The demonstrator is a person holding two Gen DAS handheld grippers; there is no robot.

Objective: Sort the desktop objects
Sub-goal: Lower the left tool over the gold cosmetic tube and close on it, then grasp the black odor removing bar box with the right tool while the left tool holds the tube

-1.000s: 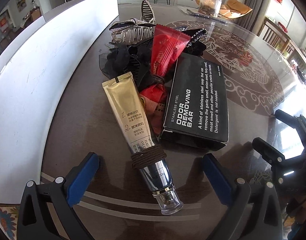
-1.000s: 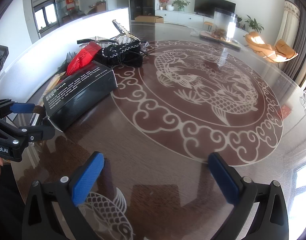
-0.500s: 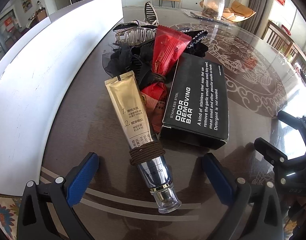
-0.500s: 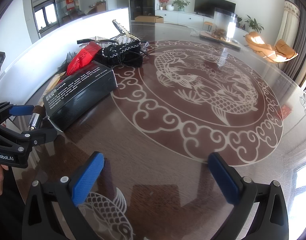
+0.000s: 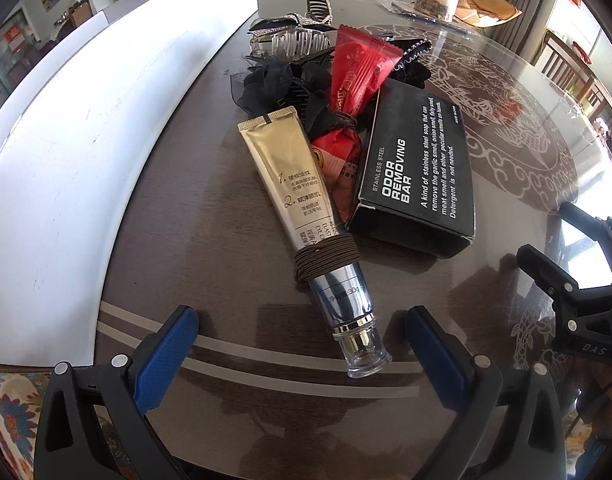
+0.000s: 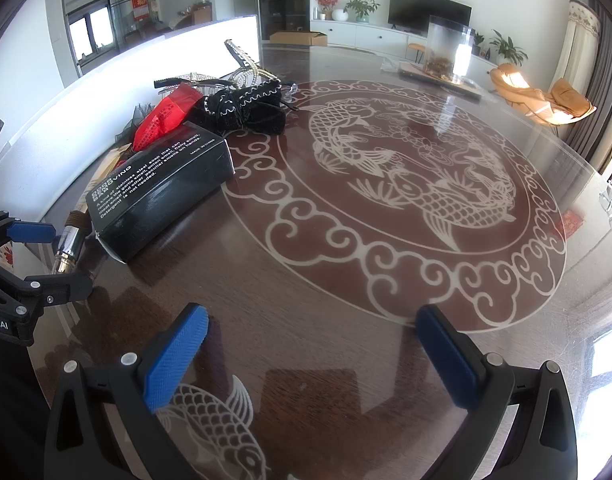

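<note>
A gold tube (image 5: pixel 296 184) with a brown hair tie (image 5: pixel 325 258) wound round its neck lies on the dark table, its clear cap (image 5: pixel 363 350) pointing at me. My left gripper (image 5: pixel 302 354) is open, blue pads either side of the cap and apart from it. Right of the tube lies a black "Odor Removing Bar" box (image 5: pixel 419 166), (image 6: pixel 158 188). A red packet (image 5: pixel 357 72), black scrunchies (image 5: pixel 270 88) and a clear claw clip (image 5: pixel 296 42) are piled behind. My right gripper (image 6: pixel 311 354) is open over bare glass, holding nothing.
A long white board (image 5: pixel 86 128) runs along the table's left side. The glass tabletop carries a fish-and-cloud pattern (image 6: pixel 405 176). A clear jar (image 6: pixel 447 54) stands at the far edge. A black beaded pouch (image 6: pixel 246 110) lies beyond the box. Chairs stand to the right.
My left gripper has drawn closer to the tube, so the cap now lies between the open pads. The right gripper has stayed put.
</note>
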